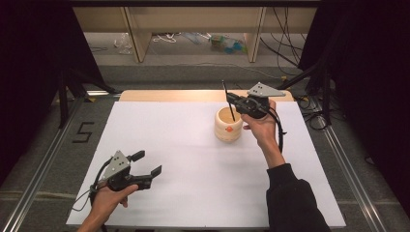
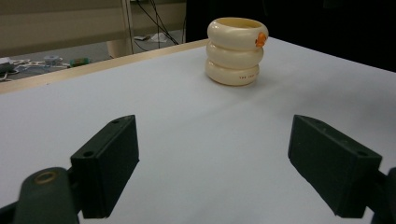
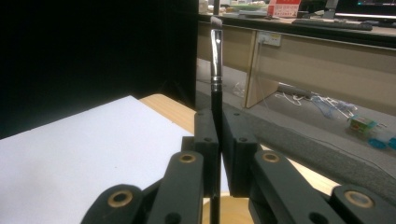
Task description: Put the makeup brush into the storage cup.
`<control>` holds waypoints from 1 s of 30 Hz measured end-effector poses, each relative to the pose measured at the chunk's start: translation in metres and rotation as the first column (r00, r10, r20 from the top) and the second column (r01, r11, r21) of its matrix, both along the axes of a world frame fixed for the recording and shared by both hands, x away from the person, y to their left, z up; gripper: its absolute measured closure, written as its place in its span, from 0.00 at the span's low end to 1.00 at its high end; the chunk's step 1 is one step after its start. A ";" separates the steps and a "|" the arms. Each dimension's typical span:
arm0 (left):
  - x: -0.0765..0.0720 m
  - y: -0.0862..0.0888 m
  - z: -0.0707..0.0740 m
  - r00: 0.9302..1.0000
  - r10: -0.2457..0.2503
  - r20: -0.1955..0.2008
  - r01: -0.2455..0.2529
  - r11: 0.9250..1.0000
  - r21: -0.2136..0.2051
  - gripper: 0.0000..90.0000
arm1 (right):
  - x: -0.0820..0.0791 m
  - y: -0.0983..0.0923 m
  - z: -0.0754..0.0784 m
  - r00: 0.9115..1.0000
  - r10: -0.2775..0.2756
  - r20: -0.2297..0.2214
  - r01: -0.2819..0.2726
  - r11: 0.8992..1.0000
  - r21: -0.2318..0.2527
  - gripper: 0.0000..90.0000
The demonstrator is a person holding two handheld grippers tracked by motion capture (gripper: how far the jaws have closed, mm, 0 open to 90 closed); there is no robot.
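The high view looks forward and down over the whole white desk (image 1: 193, 159) from the person's side. The left gripper view sits low over the desk, facing a cream holder (image 2: 236, 51) well ahead of the left gripper (image 2: 217, 163). The right gripper view looks along the right gripper (image 3: 219, 135), close on a brush (image 3: 215, 70), directly above the holder's rim (image 3: 231, 212).

1. Work surface: a white tabletop (image 1: 193, 164) with a light wooden strip (image 1: 169, 95) along its far edge.
2. Floor: grey carpet (image 1: 43, 145); a metal rail (image 1: 38, 166) runs along each side of the table.
3. Surround: black curtains (image 1: 34, 43) hang at both sides.
4. Beyond the table: a light wooden bench (image 1: 193, 19), with loose cables (image 1: 285, 48) and clutter on the floor beneath.
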State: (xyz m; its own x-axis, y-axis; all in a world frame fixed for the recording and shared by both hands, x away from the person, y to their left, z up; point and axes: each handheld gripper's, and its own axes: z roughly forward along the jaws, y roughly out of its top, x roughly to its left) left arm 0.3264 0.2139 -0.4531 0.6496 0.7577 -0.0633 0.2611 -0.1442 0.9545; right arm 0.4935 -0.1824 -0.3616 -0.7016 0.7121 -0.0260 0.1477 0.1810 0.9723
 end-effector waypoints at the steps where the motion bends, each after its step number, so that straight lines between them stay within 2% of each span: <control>1: 0.000 0.000 0.000 1.000 0.000 0.000 0.000 1.000 0.000 0.18 | 0.001 0.000 0.000 1.000 0.001 0.002 -0.001 1.000 0.000 0.95; 4: 0.000 -0.001 -0.001 1.000 0.000 -0.003 0.000 1.000 -0.008 0.18 | 0.002 0.001 0.000 1.000 0.007 0.006 -0.007 1.000 0.003 0.95; 8: 0.000 -0.001 -0.001 1.000 0.005 -0.006 -0.005 1.000 0.003 0.18 | 0.004 0.001 0.001 1.000 -0.003 0.006 0.003 1.000 0.010 0.95; 10: 0.000 -0.001 -0.001 1.000 0.006 -0.006 -0.006 1.000 -0.002 0.18 | 0.006 0.000 0.001 1.000 -0.003 0.002 0.002 1.000 0.027 0.95; 11: 0.000 -0.001 -0.001 1.000 0.006 -0.006 -0.006 1.000 -0.002 0.18 | 0.007 0.000 0.001 1.000 -0.003 -0.014 0.004 0.999 0.043 0.95; 14: 0.000 -0.001 -0.001 1.000 0.005 -0.007 -0.005 1.000 0.002 0.18 | 0.011 0.000 -0.002 1.000 -0.005 -0.028 0.006 0.999 0.038 0.95; 17: 0.000 -0.001 -0.001 1.000 0.007 -0.008 -0.007 1.000 -0.003 0.18 | 0.016 0.001 -0.006 1.000 -0.009 -0.015 0.010 0.999 0.035 0.95; 22: 0.000 -0.002 -0.001 1.000 0.005 -0.008 -0.005 1.000 -0.001 0.18 | 0.018 0.002 -0.009 0.998 -0.023 -0.050 0.025 0.999 0.036 0.95; 26: 0.000 -0.002 -0.001 1.000 0.005 -0.008 -0.005 1.000 -0.002 0.18 | 0.021 0.004 -0.011 0.999 -0.030 -0.031 0.031 0.999 0.030 0.95; 28: 0.000 -0.002 -0.001 1.000 0.005 -0.008 -0.005 1.000 -0.001 0.18 | 0.022 0.005 -0.011 0.998 -0.033 -0.046 0.034 0.999 0.033 0.95; 29: 0.000 -0.002 -0.001 1.000 0.004 -0.011 -0.004 1.000 -0.001 0.18 | 0.024 0.005 -0.011 0.999 -0.036 -0.029 0.037 0.999 0.025 0.95; 30: 0.000 -0.002 -0.001 1.000 0.002 -0.009 -0.002 1.000 0.003 0.18 | 0.023 0.006 -0.011 0.998 -0.033 -0.049 0.035 0.999 0.025 0.95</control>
State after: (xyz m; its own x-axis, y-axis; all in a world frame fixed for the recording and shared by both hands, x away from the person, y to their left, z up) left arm 0.3265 0.2123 -0.4541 0.6477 0.7589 -0.0671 0.2700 -0.1464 0.9517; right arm 0.5169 -0.1766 -0.3724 -0.6770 0.7356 0.0259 0.2003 0.1502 0.9682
